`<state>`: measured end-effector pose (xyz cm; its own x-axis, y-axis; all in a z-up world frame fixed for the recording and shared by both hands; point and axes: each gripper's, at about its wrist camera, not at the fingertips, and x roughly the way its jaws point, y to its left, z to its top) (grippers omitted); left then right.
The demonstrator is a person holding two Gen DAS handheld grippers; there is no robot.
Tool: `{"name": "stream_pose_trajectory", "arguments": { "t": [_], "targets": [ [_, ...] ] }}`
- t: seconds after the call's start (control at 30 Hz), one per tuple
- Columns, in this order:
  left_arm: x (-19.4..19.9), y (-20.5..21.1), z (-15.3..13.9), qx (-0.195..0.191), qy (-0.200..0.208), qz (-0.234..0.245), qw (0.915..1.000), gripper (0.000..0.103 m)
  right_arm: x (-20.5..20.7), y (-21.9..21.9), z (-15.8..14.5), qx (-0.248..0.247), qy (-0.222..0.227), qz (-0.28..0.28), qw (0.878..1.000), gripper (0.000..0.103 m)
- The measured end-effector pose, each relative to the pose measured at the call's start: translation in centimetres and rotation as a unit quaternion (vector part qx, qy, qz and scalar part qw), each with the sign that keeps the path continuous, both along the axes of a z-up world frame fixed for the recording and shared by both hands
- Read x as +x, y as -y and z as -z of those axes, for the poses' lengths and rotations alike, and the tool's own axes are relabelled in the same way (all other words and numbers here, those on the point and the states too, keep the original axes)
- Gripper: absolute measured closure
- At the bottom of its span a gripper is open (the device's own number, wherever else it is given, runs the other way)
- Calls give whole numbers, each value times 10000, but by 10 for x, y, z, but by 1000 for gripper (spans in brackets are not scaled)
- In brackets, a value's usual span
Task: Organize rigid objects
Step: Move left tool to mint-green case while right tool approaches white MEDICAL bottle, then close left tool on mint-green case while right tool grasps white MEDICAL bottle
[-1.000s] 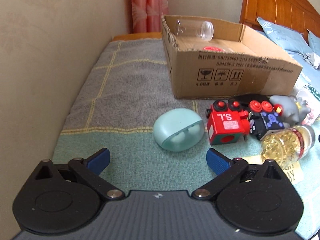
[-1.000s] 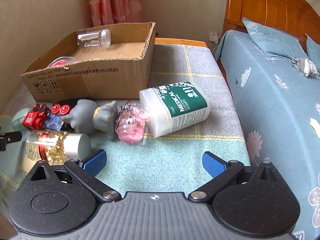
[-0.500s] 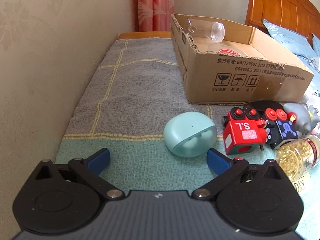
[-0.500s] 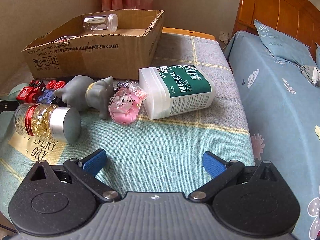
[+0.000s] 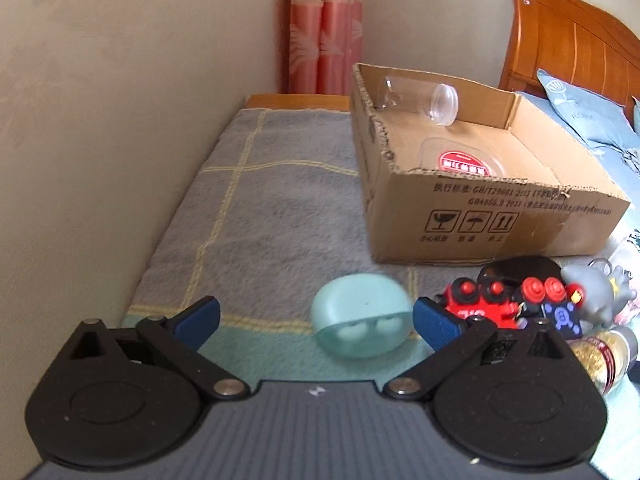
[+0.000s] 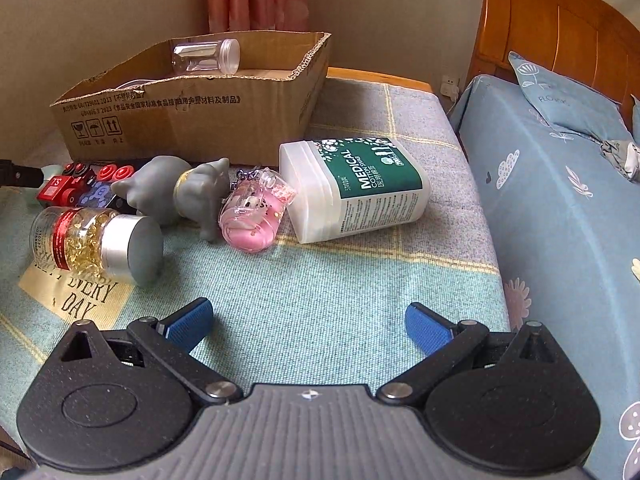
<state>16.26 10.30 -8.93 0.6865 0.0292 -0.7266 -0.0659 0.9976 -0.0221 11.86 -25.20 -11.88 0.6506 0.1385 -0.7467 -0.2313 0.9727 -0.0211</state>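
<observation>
Mint earbud case [image 5: 362, 316]: lay on the blanket [image 5: 256, 208] near the cardboard box [image 5: 492, 216], just left of the red toy train [image 5: 476, 308]. Judged light, stiff, smooth and rounded, likely slippery; best taken across its flatter sides. Left gripper [image 5: 316, 318]: fingers spread wide, empty, case between them. Right gripper [image 6: 308, 322]: fingers likewise spread, holding nothing.
</observation>
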Motion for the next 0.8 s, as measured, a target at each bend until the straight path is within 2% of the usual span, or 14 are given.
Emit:
{"name": "stream_pose_trajectory", "arguments": {
  "t": [0.13,0.27,0.4,0.53,0.63,0.73,0.8],
  "targets": [
    [14,8,10,132,-179,57,9997,1,-1,0,0,2,14,7,10000,0],
    [8,2,15,131,-263,10,9996,1,-1,-1,1,-2,8,-3,10000,0],
    [1,-5,16,278,-268,-35,9992,1,0,0,1,-5,-5,-39,10000,0],
    [3,-1,17,377,-167,163,9990,2,1,2,0,-14,-51,-115,9999,0],
    [8,2,18,342,-114,309,9989,4,4,3,-1,-36,-130,-193,9997,0],
    [10,3,17,188,-75,373,9991,12,8,7,-3,-72,-241,-280,9993,0],
    [11,2,18,118,-67,341,9993,12,12,11,-3,-89,-288,-328,9990,0]
  ]
}}
